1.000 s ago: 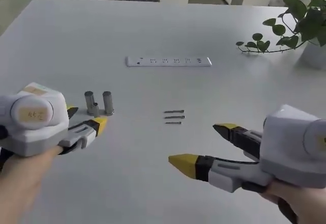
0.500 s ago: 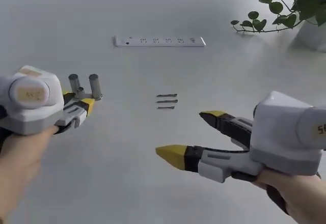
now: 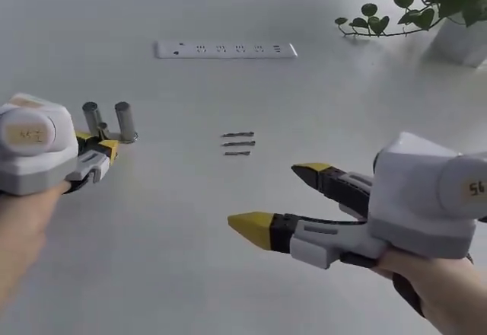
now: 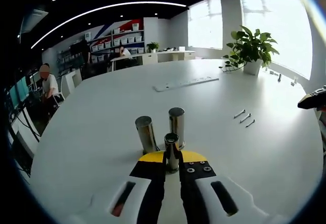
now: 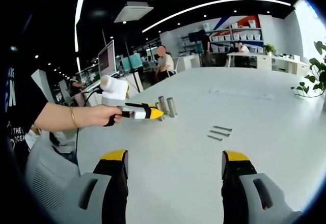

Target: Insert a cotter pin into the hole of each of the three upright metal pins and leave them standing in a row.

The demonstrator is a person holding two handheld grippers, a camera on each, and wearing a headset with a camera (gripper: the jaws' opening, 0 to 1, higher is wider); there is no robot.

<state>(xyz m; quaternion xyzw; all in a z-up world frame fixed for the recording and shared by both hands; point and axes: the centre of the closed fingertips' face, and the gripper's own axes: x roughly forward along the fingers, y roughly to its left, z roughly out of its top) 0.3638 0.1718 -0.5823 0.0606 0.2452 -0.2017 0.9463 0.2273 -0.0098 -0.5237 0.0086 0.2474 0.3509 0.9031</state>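
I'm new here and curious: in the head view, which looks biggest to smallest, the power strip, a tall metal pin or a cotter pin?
1. power strip, though farthest away.
2. tall metal pin.
3. cotter pin, similar in length to the pin but far thinner.

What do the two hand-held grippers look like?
The left hand-held gripper and the right hand-held gripper match. Each has a chunky pale grey body, two black jaws with yellow tips, and a round tan sticker with handwritten numbers. The person wears a thin bracelet and a black short sleeve with white letters.
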